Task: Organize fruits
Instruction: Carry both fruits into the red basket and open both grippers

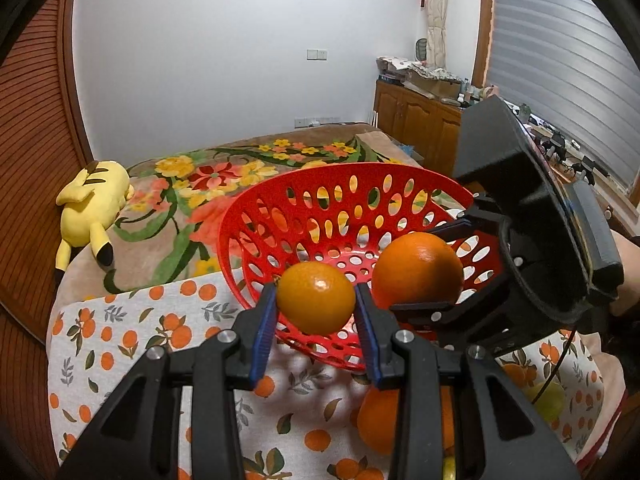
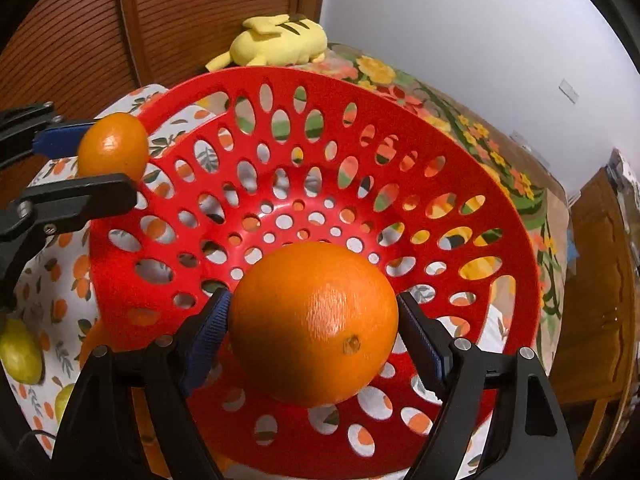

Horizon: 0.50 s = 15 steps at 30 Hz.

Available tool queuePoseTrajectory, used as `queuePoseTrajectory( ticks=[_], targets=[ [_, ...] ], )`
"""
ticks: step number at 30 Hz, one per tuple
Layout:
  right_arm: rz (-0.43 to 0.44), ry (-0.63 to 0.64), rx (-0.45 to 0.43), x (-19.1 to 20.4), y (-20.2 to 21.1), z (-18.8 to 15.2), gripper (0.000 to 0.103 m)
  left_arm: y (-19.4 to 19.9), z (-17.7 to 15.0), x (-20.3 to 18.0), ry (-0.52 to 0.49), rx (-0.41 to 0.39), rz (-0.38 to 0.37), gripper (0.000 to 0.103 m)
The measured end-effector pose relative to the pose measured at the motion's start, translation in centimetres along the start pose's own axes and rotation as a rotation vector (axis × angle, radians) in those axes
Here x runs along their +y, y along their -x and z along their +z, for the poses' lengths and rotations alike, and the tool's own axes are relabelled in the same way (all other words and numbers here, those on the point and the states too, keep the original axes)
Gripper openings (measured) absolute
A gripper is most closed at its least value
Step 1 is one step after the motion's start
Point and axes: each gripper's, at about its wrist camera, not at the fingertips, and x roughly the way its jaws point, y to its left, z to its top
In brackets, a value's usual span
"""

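Two oranges held at a perforated red basket

The left gripper [image 1: 316, 300] clamps a small glossy orange [image 1: 315, 297] at the plastic basket's [image 2: 460, 128] near rim; the right gripper [image 2: 314, 328] grips a large dimpled orange [image 2: 314, 322] over its bowl.

Both fisheye views are evenly and fairly brightly lit by soft indoor light that seems to come from above. The white wall [image 1: 200, 60] is nearly washed out, with a faint bluish cast. Small white glints sit on top of the small orange [image 1: 316, 298] and the large orange [image 2: 314, 324], and the red basket [image 2: 516, 220] shines along its floor. Shadows are soft: a blurred dark patch lies on the patterned cloth [image 1: 120, 320] under the basket. Straight lines bow strongly toward the edges, and black vignette fills the corners. Focus is sharp in the middle; the far cabinet [image 1: 412, 116] is slightly soft and grainy.
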Motion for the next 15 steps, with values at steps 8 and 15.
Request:
queuePoseTrajectory(
  ticks=[8, 15],
  targets=[
    [-0.022, -0.052, -0.091, -1.4, 3.1, 0.4, 0.086, -0.6, 0.3, 0.0, -0.007, 0.011, -0.009, 0.036],
    [-0.030, -0.097, -0.146, -2.1, 6.1, -1.6, 0.086, -1.5, 0.3, -1.0, -0.029, 0.038, -0.010, 0.042]
  ],
)
